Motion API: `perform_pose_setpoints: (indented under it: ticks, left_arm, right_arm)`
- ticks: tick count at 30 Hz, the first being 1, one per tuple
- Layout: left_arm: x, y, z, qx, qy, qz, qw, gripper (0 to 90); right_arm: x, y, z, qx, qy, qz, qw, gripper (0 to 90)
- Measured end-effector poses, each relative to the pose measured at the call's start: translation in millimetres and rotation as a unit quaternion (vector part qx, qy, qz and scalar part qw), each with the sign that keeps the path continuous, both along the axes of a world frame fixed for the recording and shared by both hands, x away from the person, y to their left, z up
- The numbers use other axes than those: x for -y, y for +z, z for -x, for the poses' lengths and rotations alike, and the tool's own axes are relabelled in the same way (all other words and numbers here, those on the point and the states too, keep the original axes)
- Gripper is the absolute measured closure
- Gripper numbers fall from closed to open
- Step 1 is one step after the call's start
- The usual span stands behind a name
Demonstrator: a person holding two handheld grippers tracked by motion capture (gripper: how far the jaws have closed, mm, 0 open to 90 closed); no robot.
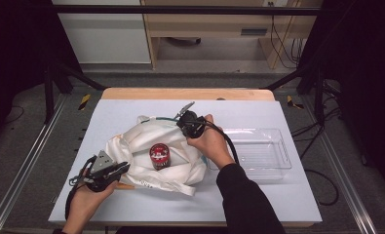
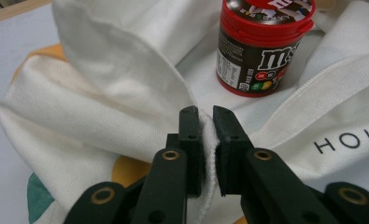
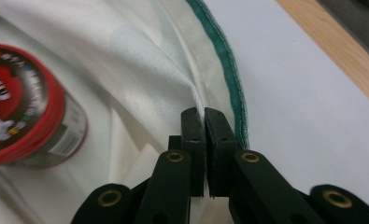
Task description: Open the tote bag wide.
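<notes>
Left gripper (image 1: 113, 171) low at near edge, right gripper (image 1: 189, 122) reaching far side; both jaws pinched on white cloth bag (image 1: 146, 141). Candy jar (image 1: 159, 156) upright (apparently inside bag). Clear tray (image 1: 258, 152) alongside.

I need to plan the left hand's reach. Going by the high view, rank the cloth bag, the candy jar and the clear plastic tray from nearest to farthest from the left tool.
1. Cloth bag: its near-left edge is pinched in the left tool.
2. Candy jar: upright on the bag, to the tool's right.
3. Clear plastic tray: on the table's right side, beyond the bag.
</notes>
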State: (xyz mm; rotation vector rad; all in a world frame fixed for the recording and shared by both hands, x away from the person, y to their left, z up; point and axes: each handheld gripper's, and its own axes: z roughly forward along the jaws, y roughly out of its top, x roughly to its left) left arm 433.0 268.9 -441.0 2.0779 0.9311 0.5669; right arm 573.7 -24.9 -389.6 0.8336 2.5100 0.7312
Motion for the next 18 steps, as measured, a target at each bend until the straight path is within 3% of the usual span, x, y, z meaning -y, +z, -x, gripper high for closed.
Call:
perform_pose_setpoints:
  ticks: [5,12,18]
  left_arm:
    - [-2.8,2.2,3.6,0.009,0.003,-0.014,0.9999,83.3]
    - [-4.0,-1.4,4.6,0.011,0.005,-0.007,0.9999,83.1]
    - [-4.0,-1.8,5.8,0.012,0.009,-0.001,0.9999,82.6]
  right_arm:
    - [9.3,2.1,-12.2,0.019,-0.039,-0.019,0.9989,88.9]
    - [11.0,-2.7,-17.1,0.002,-0.05,-0.018,0.9986,87.0]
    - [13.9,9.6,-6.6,0.01,-0.036,-0.05,0.998,67.0]
